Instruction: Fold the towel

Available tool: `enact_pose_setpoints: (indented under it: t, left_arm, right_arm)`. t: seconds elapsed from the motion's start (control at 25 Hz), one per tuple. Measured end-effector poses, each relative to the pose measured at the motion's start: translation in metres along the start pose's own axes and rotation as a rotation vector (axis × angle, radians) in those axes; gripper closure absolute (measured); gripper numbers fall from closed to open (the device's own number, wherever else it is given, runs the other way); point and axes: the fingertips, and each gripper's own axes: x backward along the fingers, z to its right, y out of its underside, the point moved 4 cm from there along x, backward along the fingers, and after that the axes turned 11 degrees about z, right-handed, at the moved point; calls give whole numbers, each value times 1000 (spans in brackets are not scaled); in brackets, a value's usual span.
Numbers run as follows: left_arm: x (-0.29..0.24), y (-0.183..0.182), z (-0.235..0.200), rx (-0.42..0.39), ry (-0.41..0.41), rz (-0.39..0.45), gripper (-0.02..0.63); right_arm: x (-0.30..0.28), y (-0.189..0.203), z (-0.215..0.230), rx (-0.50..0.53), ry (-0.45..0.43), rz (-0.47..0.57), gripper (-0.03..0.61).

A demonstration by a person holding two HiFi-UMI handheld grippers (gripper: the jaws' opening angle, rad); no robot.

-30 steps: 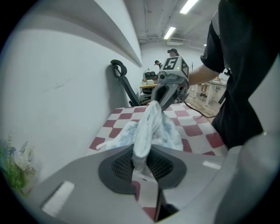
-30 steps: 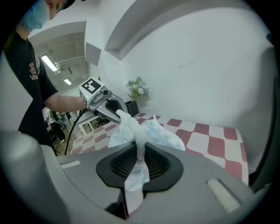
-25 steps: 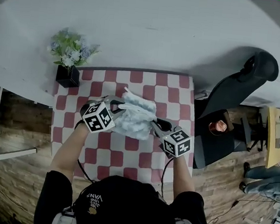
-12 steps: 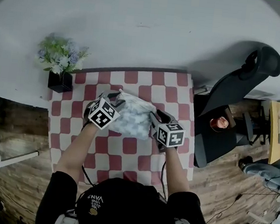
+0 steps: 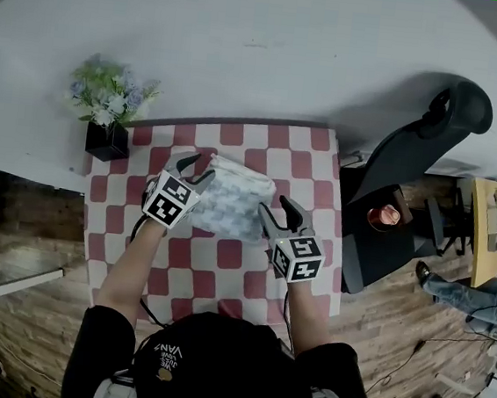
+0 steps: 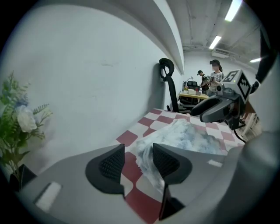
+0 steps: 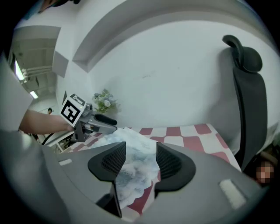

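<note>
The pale blue-white towel (image 5: 231, 201) lies folded on the red-and-white checked table (image 5: 225, 257). My left gripper (image 5: 190, 167) is at its left edge and my right gripper (image 5: 279, 211) at its right near corner. Both pairs of jaws have just been opening and now stand apart. In the left gripper view, a corner of the towel (image 6: 175, 138) shows in the gap of the left gripper (image 6: 135, 162), with the pads off it. In the right gripper view, the towel (image 7: 131, 168) lies under and ahead of the right gripper (image 7: 138, 159), untouched by its pads.
A black pot of pale flowers (image 5: 109, 126) stands at the table's far left corner against the white wall. A black office chair (image 5: 422, 141) is just off the table's right edge, with an orange cup (image 5: 386, 219) beside it. People (image 6: 214, 74) stand at a distant desk.
The towel, held bunched between both grippers before, now lies flat on the table. Both jaws have opened off it, and the right gripper has drawn back toward the person.
</note>
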Motion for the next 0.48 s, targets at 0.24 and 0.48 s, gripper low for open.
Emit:
enact_pose_setpoints:
  t: [0.24,0.48]
  left_arm:
    - [19,8,0,13,-55,4,437]
    - [12,9,-5,27,-38,51,437]
  right_arm:
    - [-5,29,-33,53,-85,-86,356]
    - [-20,46,-20,25,-51,-161,356]
